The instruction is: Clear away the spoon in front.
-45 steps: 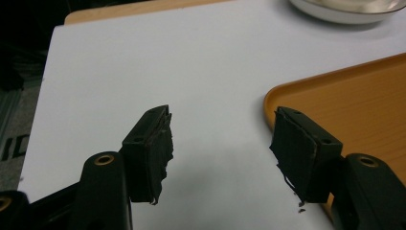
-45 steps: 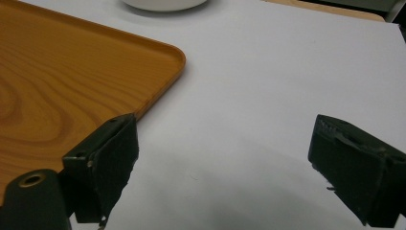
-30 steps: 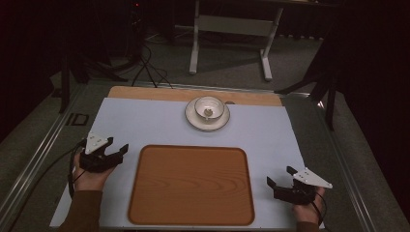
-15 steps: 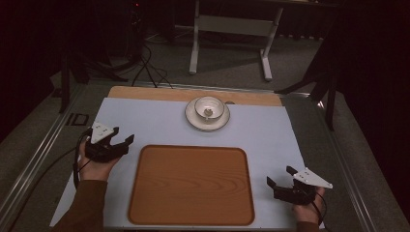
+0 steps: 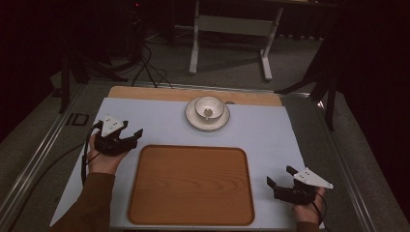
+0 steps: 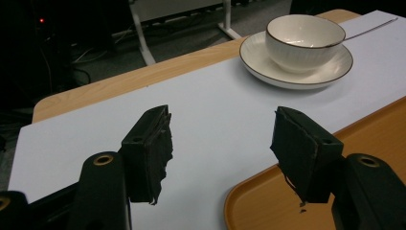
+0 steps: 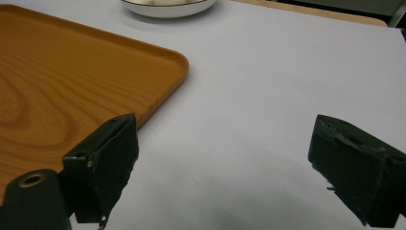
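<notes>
Both grippers empty, jaws apart; tray bare; bowl on saucer at the far edge of the table.

The left gripper (image 5: 129, 136) is held in a hand (image 5: 103, 160) over the pale sheet (image 5: 261, 130) just off the tray's (image 5: 191, 186) far left corner, its jaws spread wide with nothing between them. In the left gripper view one jaw stands over the tray's corner, the other over the sheet. The right gripper (image 5: 282, 176), held near the sheet's near right corner, is beside the tray's right edge, jaws wide apart and empty. The white bowl (image 5: 209, 107) sits upright on its saucer (image 5: 193, 119) at the sheet's far edge, near the middle, well apart from both grippers. A thin handle (image 6: 371, 27) leans out over the bowl's rim.
</notes>
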The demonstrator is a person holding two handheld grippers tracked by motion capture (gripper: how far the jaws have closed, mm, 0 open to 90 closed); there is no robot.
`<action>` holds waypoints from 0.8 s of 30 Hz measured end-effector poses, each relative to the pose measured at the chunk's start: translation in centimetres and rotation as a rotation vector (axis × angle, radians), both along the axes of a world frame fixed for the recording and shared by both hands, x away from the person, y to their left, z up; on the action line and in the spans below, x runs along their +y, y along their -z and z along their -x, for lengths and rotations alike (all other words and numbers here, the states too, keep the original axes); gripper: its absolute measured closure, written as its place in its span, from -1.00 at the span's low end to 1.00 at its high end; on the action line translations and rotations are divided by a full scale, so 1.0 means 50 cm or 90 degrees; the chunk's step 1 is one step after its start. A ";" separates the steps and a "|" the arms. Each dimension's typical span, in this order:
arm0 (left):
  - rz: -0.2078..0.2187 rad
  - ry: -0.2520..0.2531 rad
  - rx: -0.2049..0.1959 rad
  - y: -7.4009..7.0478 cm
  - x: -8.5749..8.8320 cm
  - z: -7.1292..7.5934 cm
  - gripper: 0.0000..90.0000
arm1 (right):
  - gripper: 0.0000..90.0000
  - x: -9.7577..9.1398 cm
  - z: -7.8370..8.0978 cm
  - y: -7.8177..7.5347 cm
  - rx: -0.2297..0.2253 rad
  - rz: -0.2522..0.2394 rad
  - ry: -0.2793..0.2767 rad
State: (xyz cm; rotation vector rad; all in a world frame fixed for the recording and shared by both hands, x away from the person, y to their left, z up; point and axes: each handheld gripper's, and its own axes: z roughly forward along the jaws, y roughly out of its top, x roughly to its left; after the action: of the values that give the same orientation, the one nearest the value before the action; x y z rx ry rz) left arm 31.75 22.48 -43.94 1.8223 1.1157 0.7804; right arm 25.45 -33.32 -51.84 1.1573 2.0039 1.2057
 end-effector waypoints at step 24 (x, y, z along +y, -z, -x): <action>-0.004 0.032 -0.011 -0.023 -0.045 -0.044 -0.15 | -0.78 0.002 0.000 -0.001 -0.003 0.002 -0.002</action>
State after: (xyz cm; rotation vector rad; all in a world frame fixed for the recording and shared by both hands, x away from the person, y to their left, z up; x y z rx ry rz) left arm 33.94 20.24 -42.78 1.8386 1.0534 0.7694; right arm 25.44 -33.21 -51.80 1.1496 2.0041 1.2059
